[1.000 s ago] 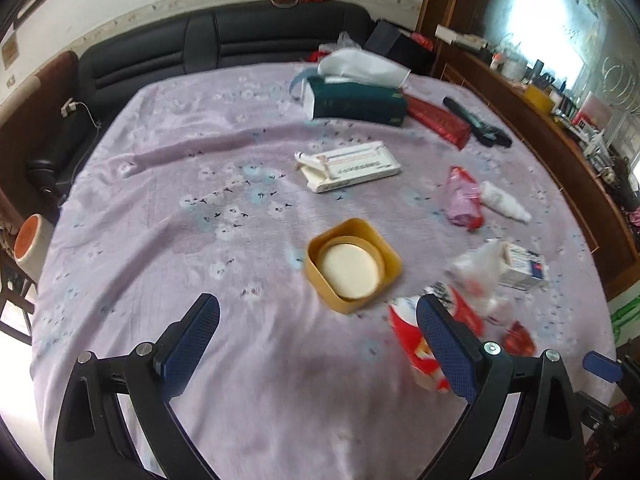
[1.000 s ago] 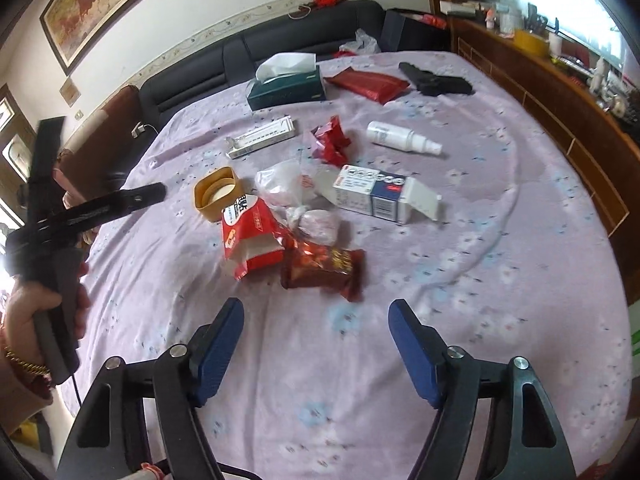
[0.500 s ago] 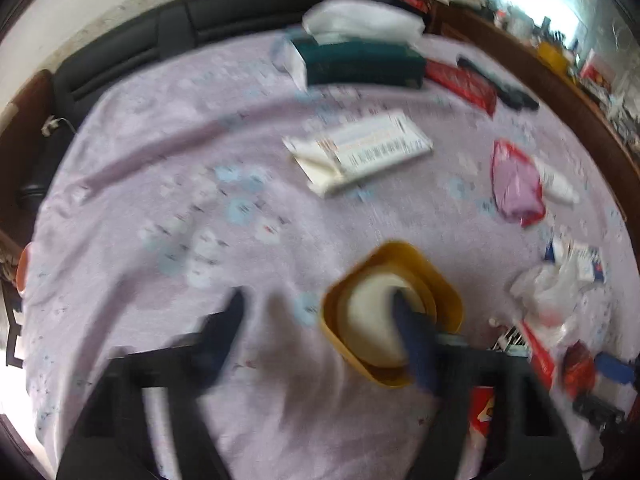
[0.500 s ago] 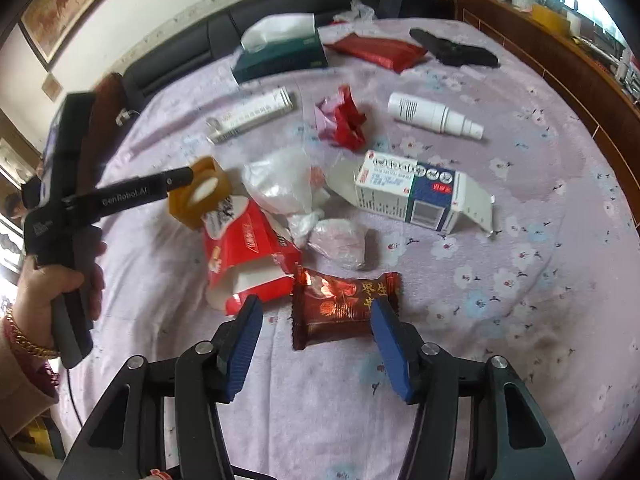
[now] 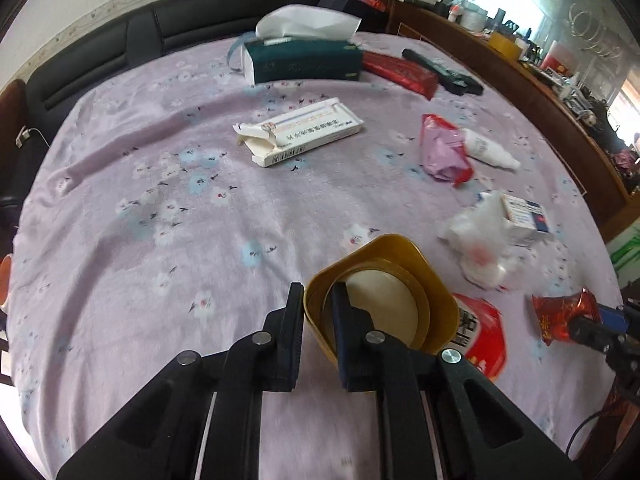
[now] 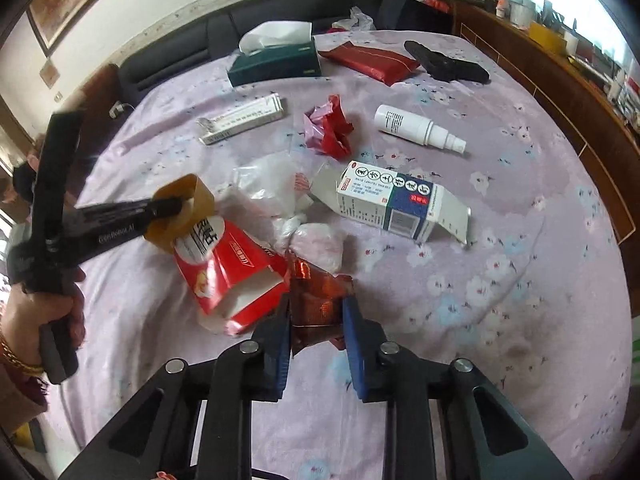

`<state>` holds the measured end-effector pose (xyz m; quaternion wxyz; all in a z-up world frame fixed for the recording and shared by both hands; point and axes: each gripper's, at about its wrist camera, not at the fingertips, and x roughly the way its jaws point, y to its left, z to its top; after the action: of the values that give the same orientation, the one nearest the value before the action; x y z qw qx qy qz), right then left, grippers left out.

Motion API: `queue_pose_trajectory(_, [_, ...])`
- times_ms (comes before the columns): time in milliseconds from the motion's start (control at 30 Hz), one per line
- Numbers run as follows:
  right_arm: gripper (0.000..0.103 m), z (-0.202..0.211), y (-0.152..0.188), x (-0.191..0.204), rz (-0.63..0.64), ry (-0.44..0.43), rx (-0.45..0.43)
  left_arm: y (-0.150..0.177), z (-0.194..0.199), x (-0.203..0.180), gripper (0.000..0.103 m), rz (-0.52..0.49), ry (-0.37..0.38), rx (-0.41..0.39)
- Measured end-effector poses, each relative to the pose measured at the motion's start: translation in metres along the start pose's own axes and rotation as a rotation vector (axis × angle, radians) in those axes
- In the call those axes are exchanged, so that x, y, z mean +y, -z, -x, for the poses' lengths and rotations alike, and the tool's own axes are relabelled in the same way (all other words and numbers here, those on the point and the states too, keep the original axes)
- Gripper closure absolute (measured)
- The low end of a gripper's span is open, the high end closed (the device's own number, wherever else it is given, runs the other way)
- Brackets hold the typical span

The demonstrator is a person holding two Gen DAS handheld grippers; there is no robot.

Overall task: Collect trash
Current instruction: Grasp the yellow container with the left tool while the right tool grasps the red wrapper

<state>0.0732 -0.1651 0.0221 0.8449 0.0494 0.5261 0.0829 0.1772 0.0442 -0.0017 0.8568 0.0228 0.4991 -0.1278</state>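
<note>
A yellow plastic tub (image 5: 404, 260) with a cream disc inside is tipped up on the lilac tablecloth (image 5: 160, 208). My left gripper (image 5: 318, 300) is shut on its near wall, one finger inside and one outside. In the right wrist view the same tub (image 6: 192, 196) hangs over a red-and-white carton (image 6: 236, 276), with a hand (image 6: 48, 304) holding the left gripper (image 6: 172, 206). A crumpled red foil wrapper (image 6: 318, 292) sits between the pads of my right gripper (image 6: 316, 314). Its jaws are closing and both pads touch the foil.
Loose on the cloth are a clear plastic bag (image 6: 272, 188), a blue-and-white medicine box (image 6: 392, 204), a white spray bottle (image 6: 416, 130), a crumpled pink-red wrapper (image 6: 328, 128) and a long white box (image 6: 240, 120). A green tissue box (image 6: 276, 64) stands farther back. A wooden sideboard (image 6: 560, 92) runs along the right.
My left gripper came up to the yellow tub, closed on its wall and tipped it. My right gripper dropped onto the red foil wrapper and narrowed around it, crumpling it.
</note>
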Motion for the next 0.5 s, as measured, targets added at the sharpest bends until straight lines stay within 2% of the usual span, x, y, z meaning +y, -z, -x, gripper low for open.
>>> queue_pose_trajectory(200, [0.079,0.036,0.016,-0.012,-0.041,-0.035,-0.048,0.005,0.043,-0.015,0.090,-0.016,-0.005,-0.065])
queue_pose_trajectory(500, [0.079,0.093,0.041,-0.034,-0.069,-0.028,-0.135,0.010,0.091,-0.082,0.090,-0.107,0.015,-0.143])
